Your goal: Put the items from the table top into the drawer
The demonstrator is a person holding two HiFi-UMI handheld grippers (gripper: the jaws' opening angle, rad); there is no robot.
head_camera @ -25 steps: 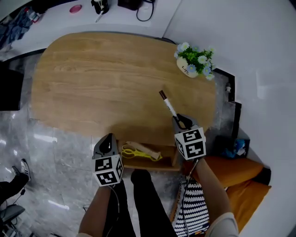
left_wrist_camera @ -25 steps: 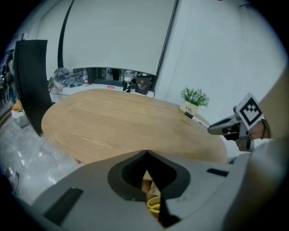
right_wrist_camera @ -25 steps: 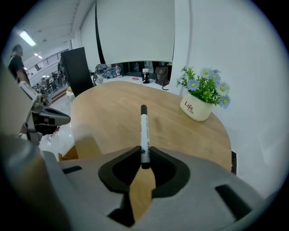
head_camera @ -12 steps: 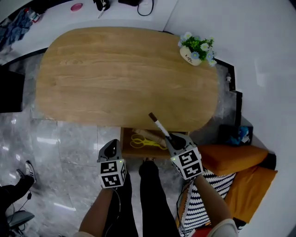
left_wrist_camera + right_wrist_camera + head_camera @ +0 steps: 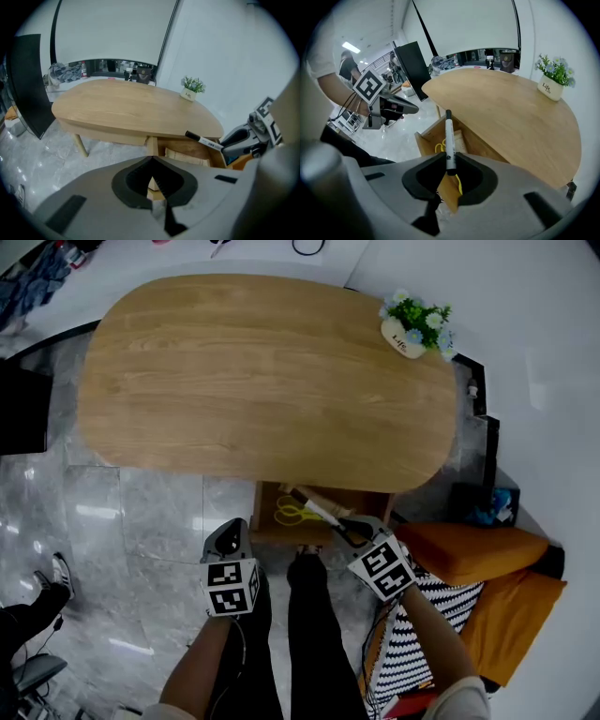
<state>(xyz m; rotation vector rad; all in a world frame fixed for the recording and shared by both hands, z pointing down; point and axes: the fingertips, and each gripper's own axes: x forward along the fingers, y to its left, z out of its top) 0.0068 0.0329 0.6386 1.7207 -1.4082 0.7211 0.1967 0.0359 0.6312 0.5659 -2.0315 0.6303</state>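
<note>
Marker (image 5: 317,509) clamped in right gripper (image 5: 349,531), hanging over open drawer (image 5: 265,517) under near edge of table (image 5: 262,371). Best to lower it beside yellow scissors (image 5: 292,514), clear of the walls, then release. Left gripper (image 5: 231,538) clenched, empty.

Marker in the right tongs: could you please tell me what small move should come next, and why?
Probably lower the right tongs slightly toward the drawer before opening them: they are shut on the marker, which hangs above the open drawer with the scissors in it, not yet inside.
</note>
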